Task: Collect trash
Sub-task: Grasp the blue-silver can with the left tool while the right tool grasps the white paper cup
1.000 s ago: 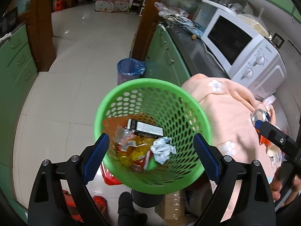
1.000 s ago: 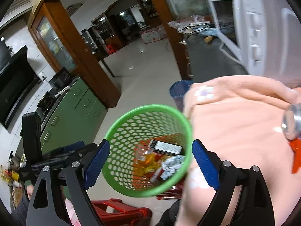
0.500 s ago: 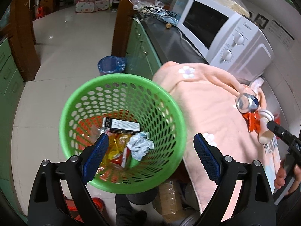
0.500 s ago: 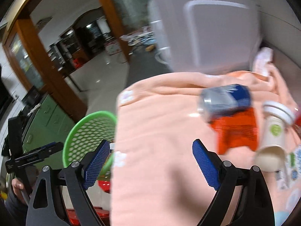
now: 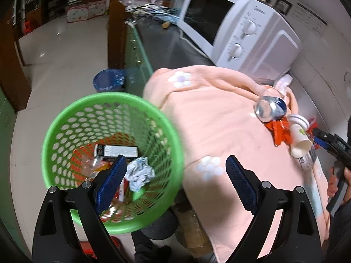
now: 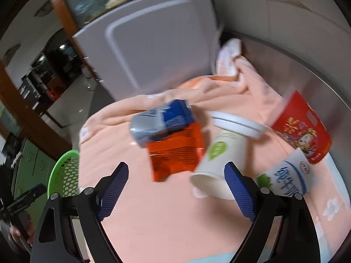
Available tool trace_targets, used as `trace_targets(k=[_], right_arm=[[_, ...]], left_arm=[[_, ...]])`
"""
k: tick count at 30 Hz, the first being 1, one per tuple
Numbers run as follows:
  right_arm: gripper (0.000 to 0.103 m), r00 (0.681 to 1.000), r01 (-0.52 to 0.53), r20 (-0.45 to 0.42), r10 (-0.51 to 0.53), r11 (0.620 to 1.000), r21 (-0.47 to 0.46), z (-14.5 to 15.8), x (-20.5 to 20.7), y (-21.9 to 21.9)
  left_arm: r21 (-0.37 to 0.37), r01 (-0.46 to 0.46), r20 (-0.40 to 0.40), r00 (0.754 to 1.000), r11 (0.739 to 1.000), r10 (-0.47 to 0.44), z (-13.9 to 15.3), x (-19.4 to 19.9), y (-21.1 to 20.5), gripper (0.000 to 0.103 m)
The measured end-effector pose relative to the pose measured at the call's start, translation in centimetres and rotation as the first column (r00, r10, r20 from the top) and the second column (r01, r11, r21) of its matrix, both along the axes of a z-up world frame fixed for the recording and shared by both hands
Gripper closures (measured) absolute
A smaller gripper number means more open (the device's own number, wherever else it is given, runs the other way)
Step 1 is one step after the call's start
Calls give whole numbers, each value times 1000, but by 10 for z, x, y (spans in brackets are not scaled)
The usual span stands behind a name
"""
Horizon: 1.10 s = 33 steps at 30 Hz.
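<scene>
A green mesh basket (image 5: 65, 122) holds a crumpled paper (image 5: 140, 173), a dark box (image 5: 119, 152) and wrappers. It also shows in the right wrist view (image 6: 63, 175). On the peach cloth (image 6: 175, 214) lie a blue-silver can (image 6: 162, 122), an orange wrapper (image 6: 175, 155), a white paper cup (image 6: 221, 160), a red packet (image 6: 305, 129) and a white-blue milk carton (image 6: 287, 177). My left gripper (image 5: 175, 184) is open and empty, over the basket's right rim. My right gripper (image 6: 175, 188) is open and empty, just short of the orange wrapper and cup.
A white microwave (image 5: 237, 30) stands on the dark counter (image 5: 166, 43) behind the cloth. A blue-lined bin (image 5: 108, 81) stands on the tiled floor (image 5: 61, 50). Green cabinets (image 5: 136, 61) run under the counter. A red stool (image 5: 87, 247) sits below the basket.
My right gripper has swung right from the basket to over the cloth and closer to the trash. The left view has shifted right, with the basket now at the left.
</scene>
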State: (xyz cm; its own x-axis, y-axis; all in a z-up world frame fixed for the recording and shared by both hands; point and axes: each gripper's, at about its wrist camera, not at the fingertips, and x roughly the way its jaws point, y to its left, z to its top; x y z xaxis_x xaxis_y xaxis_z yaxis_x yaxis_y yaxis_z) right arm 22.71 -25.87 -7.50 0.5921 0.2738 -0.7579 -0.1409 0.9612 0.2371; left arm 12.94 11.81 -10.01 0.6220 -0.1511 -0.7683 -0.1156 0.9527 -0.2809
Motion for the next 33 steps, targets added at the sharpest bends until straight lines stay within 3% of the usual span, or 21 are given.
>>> trace_targets(k=[9,18,23,27,33], right_arm=[[27,991,57,-127,-52,998,35,-17,32,-22],[35,964,110,-245,-103,994,12,-41,52,-34],[37,962,95,-258,-88,995,15,-45,50,-37],[38,962,85,-261,-75,996,25,-43,48,-40],[39,965,54,-259,-42,998,40,-41,37,-42]], left_arm=[[46,116,36,992,992,-118,21,33,-41,13],[107,267,74,959,958,-275,43,81,-96,13],[150,374,76,919,915,-388,46,106,-134,13],[184,465,59,874,866,-482,43,124,-169,13],[231,546,21,825,805,-565,32,159,-199,13]])
